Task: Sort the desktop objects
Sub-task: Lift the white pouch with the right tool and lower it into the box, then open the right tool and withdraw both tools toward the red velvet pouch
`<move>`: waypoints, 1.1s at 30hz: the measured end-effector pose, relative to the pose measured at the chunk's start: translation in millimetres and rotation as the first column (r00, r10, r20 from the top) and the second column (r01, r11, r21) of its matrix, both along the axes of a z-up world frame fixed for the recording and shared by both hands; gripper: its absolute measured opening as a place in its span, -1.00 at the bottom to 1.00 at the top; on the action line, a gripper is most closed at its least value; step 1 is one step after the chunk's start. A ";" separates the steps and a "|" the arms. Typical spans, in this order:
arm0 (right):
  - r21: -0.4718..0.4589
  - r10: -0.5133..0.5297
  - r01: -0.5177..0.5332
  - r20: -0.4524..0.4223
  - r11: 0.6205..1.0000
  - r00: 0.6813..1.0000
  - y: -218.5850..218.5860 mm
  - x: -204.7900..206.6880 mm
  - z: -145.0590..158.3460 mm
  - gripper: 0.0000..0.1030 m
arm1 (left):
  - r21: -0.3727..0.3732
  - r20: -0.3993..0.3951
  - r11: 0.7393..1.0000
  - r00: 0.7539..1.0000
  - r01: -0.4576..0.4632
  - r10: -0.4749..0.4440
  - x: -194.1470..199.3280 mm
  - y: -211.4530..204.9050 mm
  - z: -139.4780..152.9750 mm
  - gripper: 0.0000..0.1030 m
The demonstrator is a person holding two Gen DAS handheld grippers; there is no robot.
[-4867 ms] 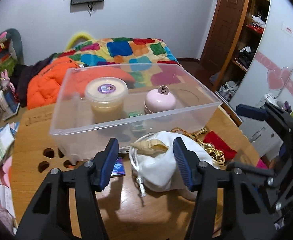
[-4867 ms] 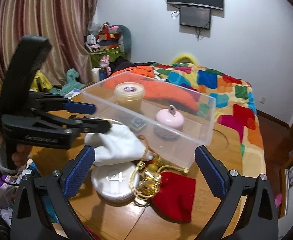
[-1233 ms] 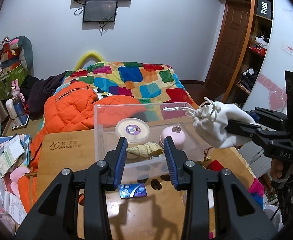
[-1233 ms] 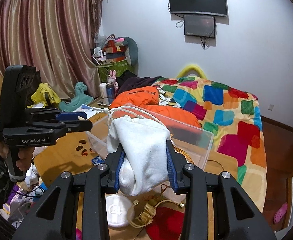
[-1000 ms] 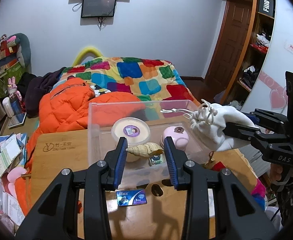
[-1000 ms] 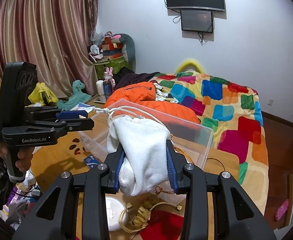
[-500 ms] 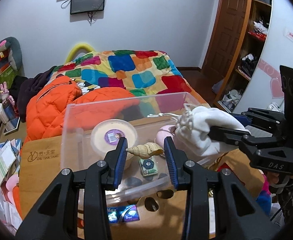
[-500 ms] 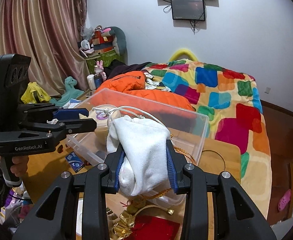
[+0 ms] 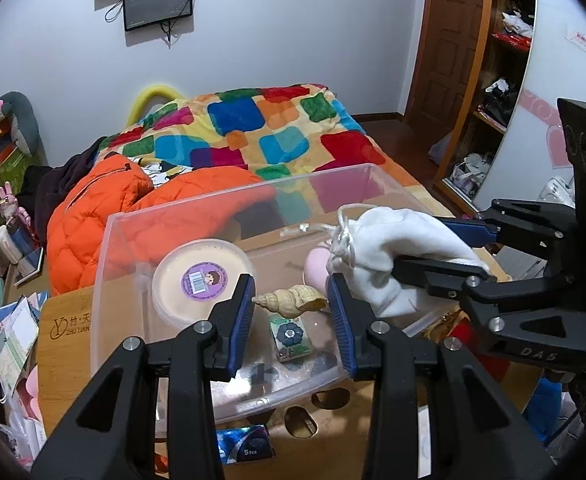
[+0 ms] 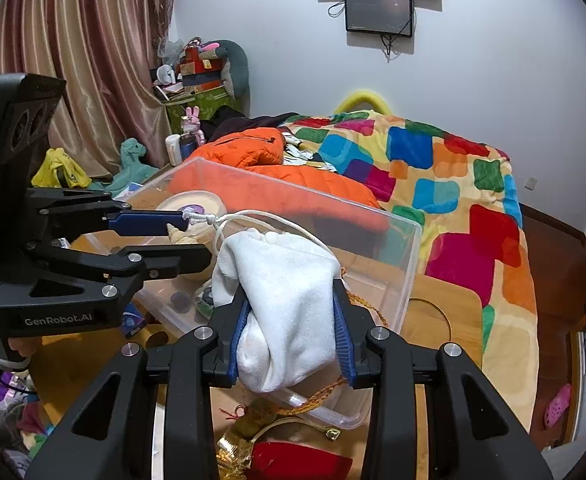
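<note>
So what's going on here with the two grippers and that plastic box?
A person is sorting desk items into the clear plastic storage box. The left gripper holds a beige spiral seashell above the box; the right gripper is shut on a white drawstring cloth pouch over its right end. A round cream tub sits inside.
</note>
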State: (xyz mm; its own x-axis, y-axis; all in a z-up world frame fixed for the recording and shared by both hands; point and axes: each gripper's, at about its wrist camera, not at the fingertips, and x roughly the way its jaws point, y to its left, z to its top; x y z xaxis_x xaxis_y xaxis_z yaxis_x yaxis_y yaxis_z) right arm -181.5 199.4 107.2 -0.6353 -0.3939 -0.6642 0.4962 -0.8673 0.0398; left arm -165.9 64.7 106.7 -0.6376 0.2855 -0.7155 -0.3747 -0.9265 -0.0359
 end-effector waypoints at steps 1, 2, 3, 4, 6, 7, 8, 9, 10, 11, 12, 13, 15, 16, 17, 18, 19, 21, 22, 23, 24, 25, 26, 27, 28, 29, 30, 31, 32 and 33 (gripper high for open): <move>0.008 -0.003 0.003 0.000 1.000 1.000 -2.4 0.3 -1.3 -0.34 | -0.002 0.000 1.000 1.000 0.001 -0.001 0.4 0.2 -0.3 -0.28; 0.019 -0.006 0.006 -0.003 1.000 1.000 -4.4 -0.1 -3.6 -0.33 | -0.006 -0.001 1.000 1.000 0.001 -0.001 0.6 0.9 -0.6 -0.28; 0.034 -0.008 0.008 -0.010 0.999 1.000 -6.8 0.3 -5.7 -0.33 | -0.014 -0.005 1.000 1.000 0.002 -0.002 1.1 2.1 -1.1 -0.28; 0.043 -0.009 0.010 -0.015 0.999 1.000 -8.5 0.6 -6.9 -0.30 | -0.022 -0.008 1.000 1.000 0.004 -0.005 2.2 3.3 -1.6 -0.28; 0.052 -0.010 0.011 -0.019 0.999 1.000 -10.2 1.0 -8.2 -0.28 | -0.027 -0.007 1.000 1.000 0.011 -0.011 2.3 4.6 -3.0 -0.28; 0.055 -0.010 0.011 -0.020 0.998 1.000 -10.6 1.0 -8.4 -0.27 | -0.029 -0.003 0.999 1.000 0.013 -0.013 1.7 5.2 -4.2 -0.28; 0.058 -0.009 0.010 -0.020 0.998 1.000 -10.9 0.8 -8.5 -0.27 | -0.032 0.000 0.999 1.000 0.013 -0.013 1.3 5.4 -5.5 -0.28; 0.064 -0.007 0.008 -0.020 0.998 1.000 -11.3 0.7 -8.7 -0.27 | -0.032 0.004 0.999 1.000 0.014 -0.014 1.1 5.6 -7.1 -0.28; 0.075 -0.005 0.006 -0.023 0.997 1.000 -11.8 0.4 -8.8 -0.27 | -0.030 0.008 0.999 1.000 0.016 -0.016 1.6 5.7 -8.4 -0.28; 0.078 -0.006 0.007 -0.023 0.997 1.000 -11.3 -0.2 -8.8 -0.26 | -0.029 0.007 0.999 1.000 0.018 -0.017 2.5 6.1 -8.7 -0.28; 0.077 -0.004 0.005 -0.018 0.997 1.000 -11.3 -0.5 -8.9 -0.26 | -0.030 0.007 0.999 1.000 0.018 -0.018 2.6 6.5 -9.0 -0.28; 0.076 -0.002 0.003 -0.014 0.997 1.000 -11.0 -1.1 -8.9 -0.25 | -0.031 0.007 0.999 1.000 0.018 -0.018 2.6 6.8 -9.3 -0.28; 0.076 -0.007 0.008 -0.010 0.997 1.000 -9.9 -2.5 -9.3 -0.18 | -0.031 0.009 0.999 1.000 0.019 -0.019 2.6 6.7 -10.0 -0.27; 0.076 -0.014 0.015 -0.009 0.997 1.000 -8.9 -3.2 -9.2 -0.10 | -0.030 0.012 0.999 1.000 0.019 -0.019 2.8 6.4 -10.4 -0.27; 0.075 -0.021 0.021 -0.008 0.997 1.000 -8.1 -3.5 -9.2 -0.04 | -0.028 0.013 0.999 1.000 0.019 -0.018 2.8 6.3 -10.9 -0.26; 0.072 -0.025 0.026 -0.006 0.997 1.000 -7.0 -4.0 -9.2 -0.02 | -0.025 0.012 1.000 1.000 0.018 -0.018 3.2 5.9 -11.0 -0.26; 0.066 -0.029 0.029 -0.003 0.997 1.000 -5.7 -4.1 -9.4 -0.01 | -0.023 0.011 1.000 1.000 0.018 -0.018 3.6 5.5 -11.1 -0.26; 0.061 -0.031 0.031 -0.001 0.998 1.000 -5.4 -3.4 -9.5 0.00 | -0.020 0.010 1.000 1.000 0.018 -0.017 4.1 5.0 -11.0 -0.25; 0.062 -0.033 0.033 -0.002 0.998 0.999 -5.0 -3.5 -9.5 0.01 | -0.019 0.010 1.000 1.000 0.017 -0.017 4.0 4.5 -11.0 -0.24; 0.067 -0.034 0.034 -0.006 0.997 0.999 -5.4 -2.9 -9.1 0.02 | -0.016 0.010 1.000 1.000 0.017 -0.017 4.2 3.7 -10.7 -0.21; 0.074 -0.036 0.036 -0.010 0.997 0.999 -6.2 -2.4 -8.4 0.04 | -0.012 0.011 1.000 1.000 0.018 -0.018 4.7 3.0 -10.4 -0.19; 0.082 -0.036 0.038 -0.015 0.996 0.999 -6.8 -1.1 -7.5 0.08 | -0.008 0.009 1.000 1.000 0.020 -0.020 5.5 2.6 -9.9 -0.13; 0.087 -0.036 0.038 -0.019 0.996 0.999 -7.6 -0.4 -6.3 0.15 | -0.008 0.004 1.000 1.000 0.019 -0.019 6.9 2.4 -9.1 -0.02; 0.091 -0.036 0.038 -0.024 0.995 0.999 -7.8 0.7 -5.1 0.19 | -0.006 -0.001 1.000 1.000 0.021 -0.021 8.4 2.1 -8.0 0.02; 0.094 -0.035 0.037 -0.033 0.995 0.999 -7.9 3.3 -3.1 0.21 | -0.006 -0.007 1.000 1.000 0.018 -0.018 10.0 1.6 -6.7 0.06; 0.098 -0.032 0.036 -0.036 0.995 0.999 -8.2 4.6 -2.0 0.23 | -0.006 -0.010 1.000 1.000 0.018 -0.018 11.3 1.2 -5.8 0.09; 0.100 -0.029 0.033 -0.040 0.994 0.999 -8.1 6.2 -0.8 0.24 | -0.005 -0.013 1.000 1.000 0.020 -0.020 13.0 0.6 -4.8 0.10; 0.099 -0.028 0.032 -0.044 0.995 0.999 -8.0 8.4 0.7 0.28 | -0.006 -0.015 1.000 1.000 0.020 -0.020 14.3 0.2 -4.1 0.11; 0.098 -0.027 0.031 -0.046 0.995 0.999 -7.5 9.4 1.4 0.32 | -0.010 -0.016 1.000 1.000 0.016 -0.016 15.1 -0.3 -3.6 0.12; 0.097 -0.025 0.030 -0.049 0.995 0.999 -7.0 11.0 2.2 0.34 | -0.012 -0.017 1.000 1.000 0.014 -0.014 16.0 -0.3 -3.5 0.12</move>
State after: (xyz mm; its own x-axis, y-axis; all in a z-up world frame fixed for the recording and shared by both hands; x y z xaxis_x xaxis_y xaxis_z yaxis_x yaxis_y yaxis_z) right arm -170.5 192.4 109.5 -0.6765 -0.3103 -0.6678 0.4713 -0.8793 -0.0689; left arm -150.0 64.4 103.2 -0.6456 0.2862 -0.7080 -0.3882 -0.9214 -0.0185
